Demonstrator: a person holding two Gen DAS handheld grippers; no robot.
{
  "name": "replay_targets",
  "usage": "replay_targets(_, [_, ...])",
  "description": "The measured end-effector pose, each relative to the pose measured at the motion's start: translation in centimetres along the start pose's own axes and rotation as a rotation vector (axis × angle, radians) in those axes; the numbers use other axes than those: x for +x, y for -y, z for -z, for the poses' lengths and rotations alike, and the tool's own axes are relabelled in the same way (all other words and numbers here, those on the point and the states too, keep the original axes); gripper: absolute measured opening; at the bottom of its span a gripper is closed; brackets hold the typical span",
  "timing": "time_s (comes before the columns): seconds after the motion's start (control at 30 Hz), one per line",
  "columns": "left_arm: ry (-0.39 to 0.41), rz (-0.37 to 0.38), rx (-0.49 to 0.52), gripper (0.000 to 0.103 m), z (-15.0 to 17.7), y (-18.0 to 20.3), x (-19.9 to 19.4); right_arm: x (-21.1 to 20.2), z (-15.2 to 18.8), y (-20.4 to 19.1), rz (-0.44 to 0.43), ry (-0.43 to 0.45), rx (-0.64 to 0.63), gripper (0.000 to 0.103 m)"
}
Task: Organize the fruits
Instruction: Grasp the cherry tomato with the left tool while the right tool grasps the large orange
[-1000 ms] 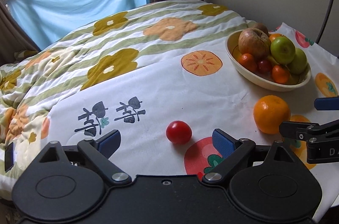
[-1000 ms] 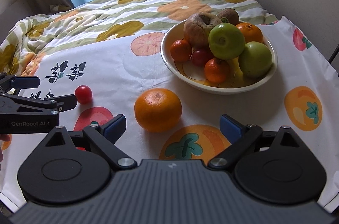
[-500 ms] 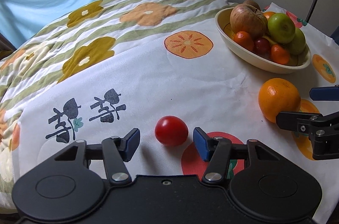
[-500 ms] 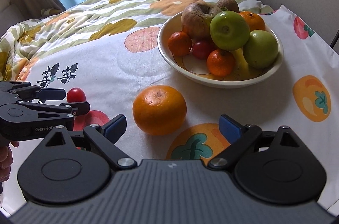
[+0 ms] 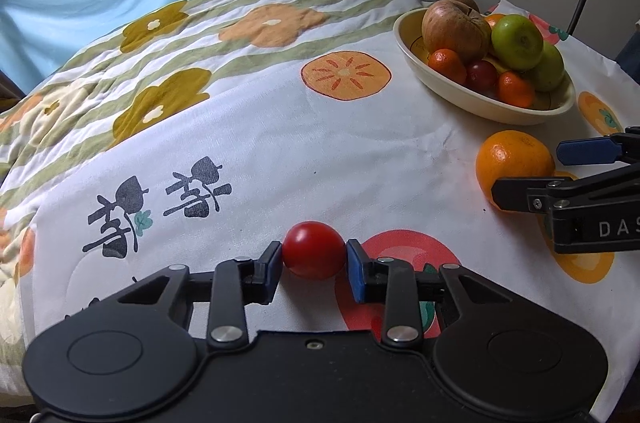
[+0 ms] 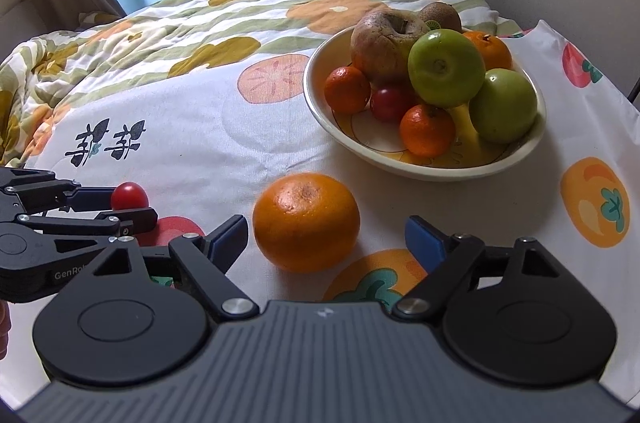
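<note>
At lower centre of the left view, my left gripper (image 5: 314,259) has just clamped the cherry tomato (image 5: 313,254) on the cloth. At right, my right gripper (image 6: 326,237) stands wide, closing slightly, astride the ungripped orange (image 6: 306,221). Next: carry both to the bowl (image 6: 320,111), upper right.

The left gripper (image 5: 314,257) points steeply down at the cloth, its jaws having just been closing, and its blue pads (image 5: 273,263) now press on both sides of a small red tomato (image 5: 314,255). The right gripper (image 6: 326,237) is tilted down as well, jaws spread wide and just closing slightly, its pads (image 6: 424,239) clear of the orange (image 6: 306,221) lying between them. At the lower left edge of the right wrist view a sliver of the person's hand (image 6: 3,327) shows behind the left gripper.
</note>
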State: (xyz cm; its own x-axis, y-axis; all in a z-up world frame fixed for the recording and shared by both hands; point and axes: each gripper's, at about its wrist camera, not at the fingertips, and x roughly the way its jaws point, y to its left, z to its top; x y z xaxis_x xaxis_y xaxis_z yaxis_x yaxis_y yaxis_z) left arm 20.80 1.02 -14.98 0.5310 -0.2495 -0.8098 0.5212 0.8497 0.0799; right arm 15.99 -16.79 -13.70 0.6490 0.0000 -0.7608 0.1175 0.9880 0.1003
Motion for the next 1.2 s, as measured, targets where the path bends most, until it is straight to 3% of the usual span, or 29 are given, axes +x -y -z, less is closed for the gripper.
replay_targets(0.27, [-0.008,-0.023,-0.028,0.038,0.9,0.3,-0.7,0.8,-0.2,-0.6,-0.022,-0.023,-0.032,0.089])
replay_targets(0.4, [-0.014,-0.045,-0.039,0.037,1.2,0.4,-1.2,1.1,-0.4,-0.5,-0.045,-0.030,-0.039,0.075])
replay_targets(0.77, [-0.014,-0.108,-0.120,0.037,1.6,1.4,-3.6,-0.9,-0.9,0.1,-0.091,0.000,-0.091,0.074])
replay_targets(1.2, [0.032,-0.125,-0.194,0.037,-0.9,6.7,-7.1,-4.8,-2.6,4.7,-0.145,0.048,-0.137,0.074])
